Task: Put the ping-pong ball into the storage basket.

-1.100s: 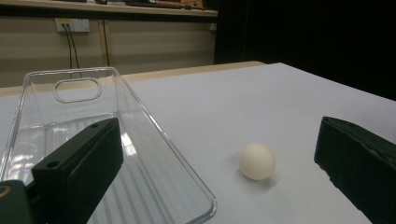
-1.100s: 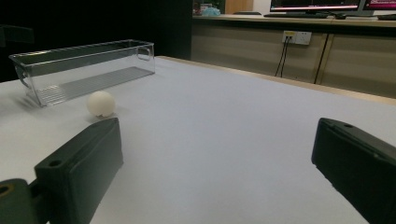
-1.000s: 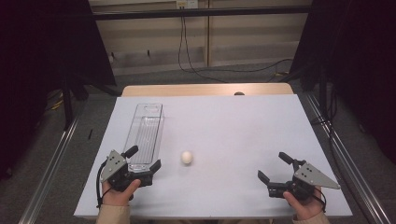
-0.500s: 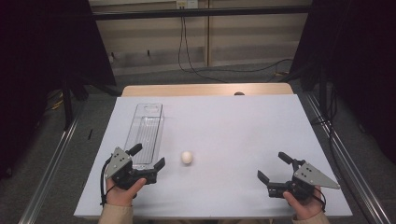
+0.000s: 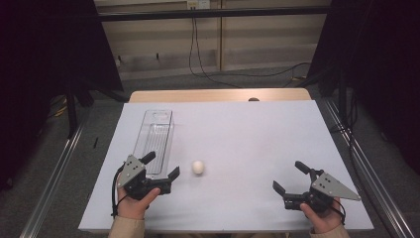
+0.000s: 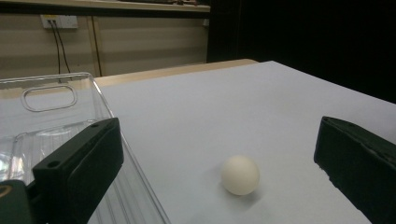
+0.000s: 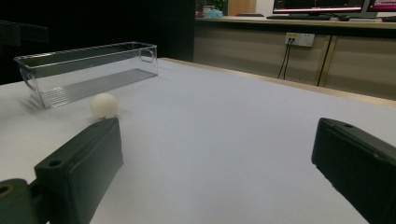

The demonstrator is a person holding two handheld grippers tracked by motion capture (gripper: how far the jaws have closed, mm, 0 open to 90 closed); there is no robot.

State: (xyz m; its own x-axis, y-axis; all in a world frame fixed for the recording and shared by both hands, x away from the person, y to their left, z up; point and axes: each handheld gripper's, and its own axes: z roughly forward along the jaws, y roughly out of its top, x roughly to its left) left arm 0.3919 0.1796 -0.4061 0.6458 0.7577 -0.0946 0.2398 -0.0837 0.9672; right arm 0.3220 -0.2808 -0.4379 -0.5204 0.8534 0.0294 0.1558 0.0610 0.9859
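Ball (image 5: 198,167) sits loose near the bin (image 5: 156,134); left gripper (image 5: 166,173) spread wide, a sloppy nudge prob rolls it away.

A white sheet covers the worktop (image 5: 257,144), whose bare wooden edge (image 5: 218,95) shows along the far side. Beyond it stands a beige panelled wall (image 5: 208,44) with a power socket (image 5: 195,4) and black cables (image 5: 198,54) hanging to the grey floor (image 5: 223,82). Black curtains (image 5: 44,59) close both sides. Metal rails (image 5: 54,183) run alongside.
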